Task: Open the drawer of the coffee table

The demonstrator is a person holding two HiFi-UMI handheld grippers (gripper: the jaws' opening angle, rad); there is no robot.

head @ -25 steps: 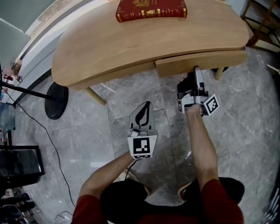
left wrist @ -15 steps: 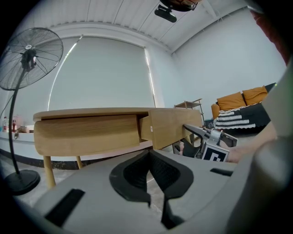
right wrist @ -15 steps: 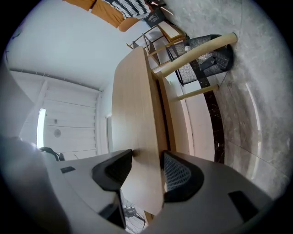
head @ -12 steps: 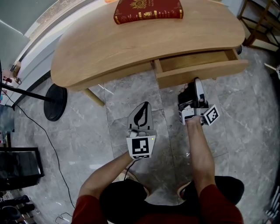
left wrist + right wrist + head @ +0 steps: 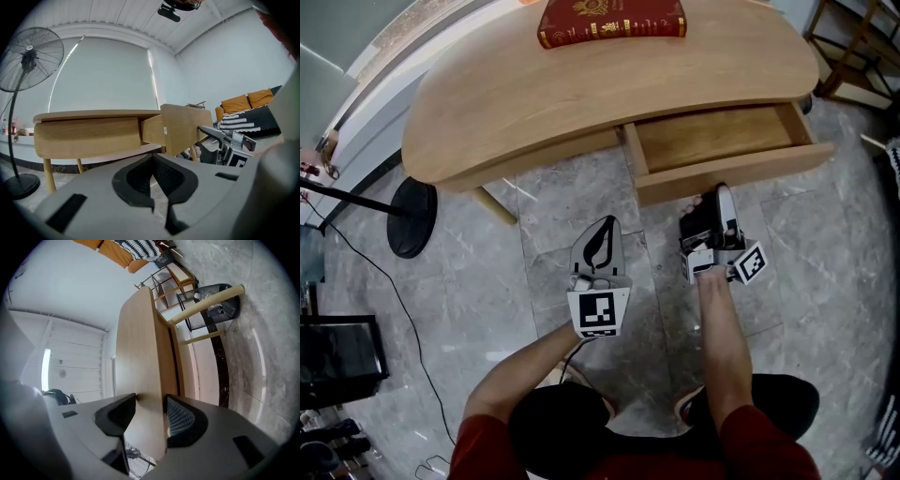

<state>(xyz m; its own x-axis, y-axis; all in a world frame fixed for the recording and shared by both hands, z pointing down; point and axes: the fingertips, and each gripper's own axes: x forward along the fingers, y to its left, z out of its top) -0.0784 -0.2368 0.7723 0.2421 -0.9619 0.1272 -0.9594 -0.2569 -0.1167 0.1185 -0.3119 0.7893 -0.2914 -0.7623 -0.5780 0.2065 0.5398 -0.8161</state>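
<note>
Evidently the pulling step is in hand. At the left of the head view a fan's round base (image 5: 411,220) stands on the floor, well apart from the work. The left tool (image 5: 606,227) hangs idle short of the coffee table (image 5: 534,103), its jaws brought together on nothing. A red book (image 5: 611,21) lies at the far side of the tabletop. Further right, the drawer (image 5: 750,169) stands well out from under the tabletop, its bare wooden inside in plain sight. The right tool (image 5: 721,192) holds the drawer's front panel from below. The board sits between its jaws, which have just been closing and press it on both faces. The task looks nearly done. The next move calls for a short pull straight outward, kept in line with the drawer's run so it neither binds nor comes off, then a release.
</note>
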